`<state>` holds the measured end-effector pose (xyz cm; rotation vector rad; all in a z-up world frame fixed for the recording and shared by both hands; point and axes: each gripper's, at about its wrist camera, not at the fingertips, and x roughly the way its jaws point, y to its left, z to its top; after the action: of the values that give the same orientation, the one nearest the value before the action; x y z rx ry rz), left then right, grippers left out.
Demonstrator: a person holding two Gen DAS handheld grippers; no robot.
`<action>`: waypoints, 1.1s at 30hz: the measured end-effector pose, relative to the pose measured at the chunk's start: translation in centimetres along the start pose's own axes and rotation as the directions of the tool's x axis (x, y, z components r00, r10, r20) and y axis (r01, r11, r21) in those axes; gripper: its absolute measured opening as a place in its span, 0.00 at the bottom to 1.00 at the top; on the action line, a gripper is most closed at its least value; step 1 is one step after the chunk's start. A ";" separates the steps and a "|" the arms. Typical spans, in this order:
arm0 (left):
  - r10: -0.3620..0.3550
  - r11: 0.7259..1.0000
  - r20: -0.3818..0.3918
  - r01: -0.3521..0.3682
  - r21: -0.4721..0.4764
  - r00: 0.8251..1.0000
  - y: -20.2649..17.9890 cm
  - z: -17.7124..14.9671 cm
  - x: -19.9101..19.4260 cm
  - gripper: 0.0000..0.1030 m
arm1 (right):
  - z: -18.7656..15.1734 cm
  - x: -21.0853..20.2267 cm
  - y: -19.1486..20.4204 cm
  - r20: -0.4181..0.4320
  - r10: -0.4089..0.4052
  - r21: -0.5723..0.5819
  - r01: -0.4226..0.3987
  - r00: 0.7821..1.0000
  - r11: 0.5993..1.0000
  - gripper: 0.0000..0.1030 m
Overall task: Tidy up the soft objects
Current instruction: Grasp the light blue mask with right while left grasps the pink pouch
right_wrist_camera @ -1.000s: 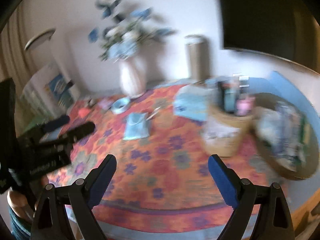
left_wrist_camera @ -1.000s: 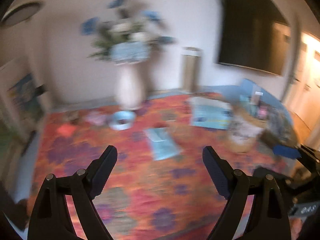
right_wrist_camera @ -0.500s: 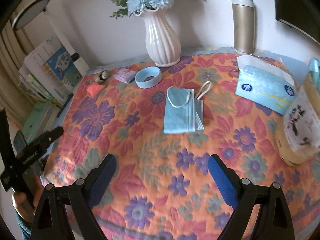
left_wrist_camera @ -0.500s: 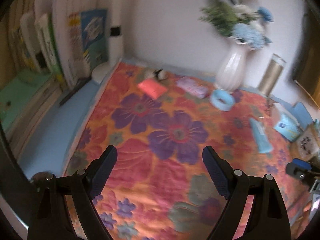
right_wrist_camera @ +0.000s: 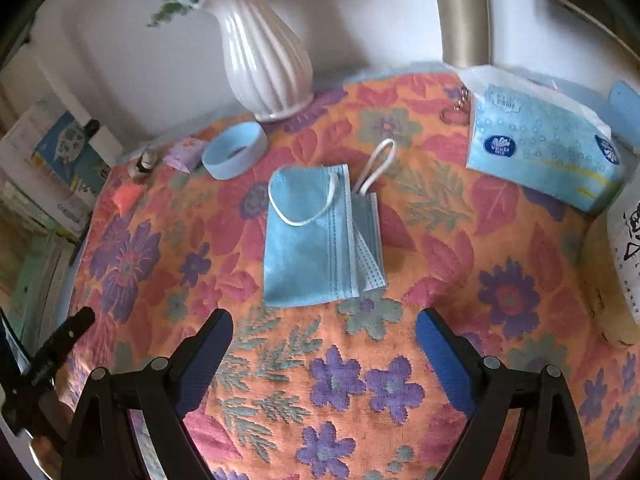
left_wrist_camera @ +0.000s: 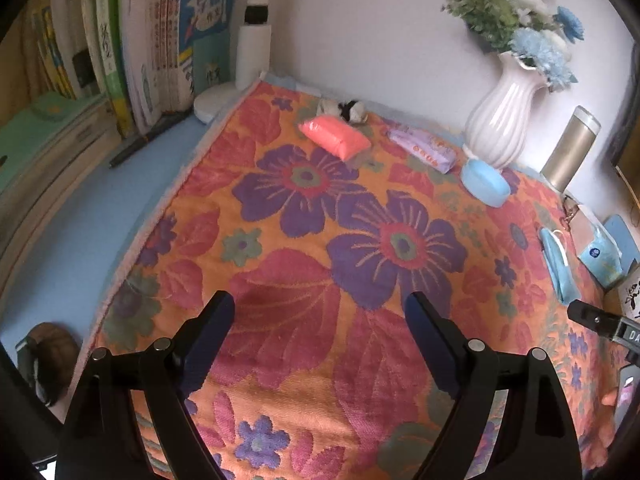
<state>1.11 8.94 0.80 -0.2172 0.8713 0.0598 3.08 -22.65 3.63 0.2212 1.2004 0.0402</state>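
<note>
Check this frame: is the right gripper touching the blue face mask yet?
Apart. In the right wrist view, the open right gripper has bare flowered cloth showing between its fingertips and the near edge of the blue face mask.

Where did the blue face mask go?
In the right wrist view the blue face mask lies flat mid-cloth, ahead of the open right hand-held gripper, between the blue ring and the tissue pack.

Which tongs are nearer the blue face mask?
Right. The right tongs, open, sit just short of the face mask. The left tongs, open, face bare cloth, with the mask far off to their right.
</note>
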 end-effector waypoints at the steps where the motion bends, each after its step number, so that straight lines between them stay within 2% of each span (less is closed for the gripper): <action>1: 0.002 1.000 -0.008 -0.002 -0.005 1.000 0.1 0.1 0.2 0.84 | 0.2 0.1 0.2 -0.028 -0.005 -0.002 0.005 1.000 1.000 0.90; 3: 0.003 1.000 -0.021 -0.003 -0.008 1.000 0.1 0.0 0.4 0.84 | 0.6 0.4 0.5 -0.094 0.010 -0.018 -0.012 0.996 1.000 0.90; 5: 0.016 1.000 -0.027 -0.016 0.001 1.000 -0.1 -0.1 0.5 0.84 | 0.5 0.6 0.7 -0.118 0.009 -0.034 -0.013 0.993 0.999 0.91; 8: 0.037 0.999 -0.042 -0.036 0.021 0.998 -0.5 -0.1 0.5 0.84 | 0.5 0.7 0.7 -0.117 0.000 -0.037 -0.004 0.993 0.999 0.91; 10: 0.043 0.999 -0.081 -0.041 0.023 0.996 -0.8 0.1 0.3 0.84 | 0.8 0.9 0.9 -0.123 -0.005 -0.043 0.000 0.992 0.999 0.91; 13: 0.002 1.000 -0.148 -0.001 0.005 0.989 -1.5 1.4 -0.7 0.84 | 1.7 1.4 1.2 -0.120 -0.025 -0.061 0.018 0.993 0.998 0.91; 15: -0.052 0.998 -0.140 0.048 -0.030 0.989 -1.7 3.3 -1.6 0.84 | 2.3 2.0 1.3 -0.088 -0.055 -0.072 0.049 0.995 0.996 0.91; 17: -0.069 0.996 -0.113 0.061 -0.065 0.991 -1.8 5.2 -1.7 0.84 | 2.6 2.4 1.4 -0.036 -0.083 -0.084 0.079 0.996 0.993 0.91; 20: -0.042 0.996 -0.083 0.035 -0.084 0.996 -2.2 7.9 -0.1 0.84 | 2.6 2.8 1.7 0.032 -0.115 -0.106 0.118 0.993 0.987 0.91; 24: -0.052 0.988 -0.069 0.042 -0.147 0.996 -1.5 10.5 4.8 0.84 | 2.3 3.1 1.9 0.096 -0.148 -0.127 0.159 0.984 0.979 0.91; 27: 0.014 0.984 -0.049 -0.022 -0.179 0.999 -1.0 11.6 8.1 0.83 | 2.3 2.9 1.6 0.111 -0.149 -0.114 0.162 0.983 0.980 0.91; 29: -0.003 0.977 -0.064 -0.011 -0.211 0.998 -0.9 12.2 10.1 0.83 | 2.2 2.7 1.2 0.120 -0.197 -0.083 0.208 0.973 0.975 0.84; 30: 0.012 0.976 -0.076 -0.029 -0.217 0.997 -1.2 12.6 10.9 0.83 | 2.2 2.6 1.0 0.124 -0.206 -0.072 0.216 0.971 0.974 0.82; 32: 0.059 0.980 -0.046 -0.066 -0.186 0.997 -2.1 13.2 11.2 0.84 | 2.2 2.6 1.1 0.128 -0.199 -0.079 0.210 0.972 0.975 0.76; 33: 0.053 0.982 -0.039 -0.059 -0.179 0.998 -2.4 13.3 11.5 0.84 | 2.2 2.6 1.4 0.131 -0.195 -0.086 0.207 0.972 0.974 0.74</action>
<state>18.83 9.03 0.70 -0.3640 0.9063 0.1888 6.22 -21.24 2.23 0.0132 1.0904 -0.0900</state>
